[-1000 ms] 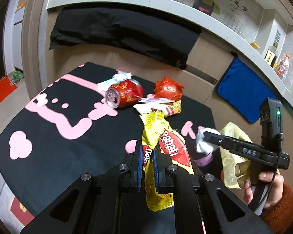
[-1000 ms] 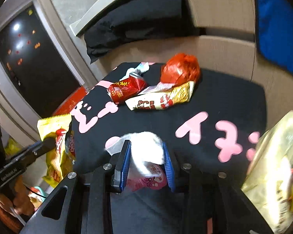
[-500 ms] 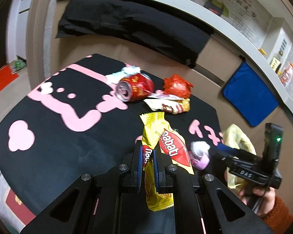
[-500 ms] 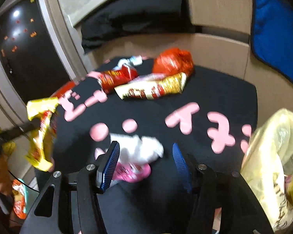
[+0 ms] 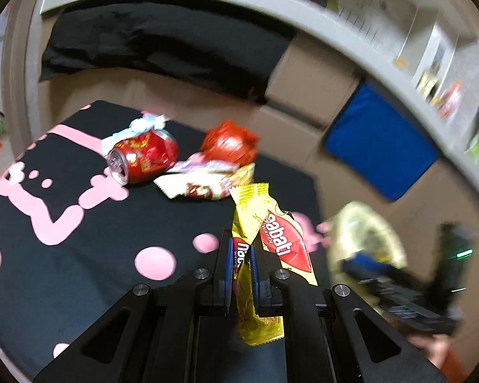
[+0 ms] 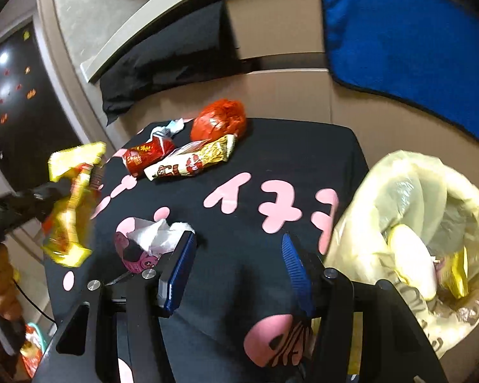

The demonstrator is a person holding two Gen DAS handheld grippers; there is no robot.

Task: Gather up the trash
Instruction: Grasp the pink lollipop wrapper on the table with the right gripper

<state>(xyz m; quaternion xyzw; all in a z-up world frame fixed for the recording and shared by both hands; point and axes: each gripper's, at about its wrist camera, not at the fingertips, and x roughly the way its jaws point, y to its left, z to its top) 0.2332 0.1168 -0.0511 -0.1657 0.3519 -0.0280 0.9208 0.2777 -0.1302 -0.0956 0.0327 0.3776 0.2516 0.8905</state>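
Left gripper (image 5: pixel 239 263) is pinched tight on the light, crinkly, slippery yellow wafer wrapper (image 5: pixel 255 220), best held mid-body, over the table's (image 5: pixel 79 223) right edge w/ the trash bag (image 6: pixel 431 198) beside; right gripper (image 6: pixel 238 265) gapes empty.

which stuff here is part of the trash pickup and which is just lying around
Job:
yellow wafer wrapper in the left claw
white tissue wad
red can
red crumpled wrapper
snack packet
yellow trash bag

Lying about:
blue towel
black cloth
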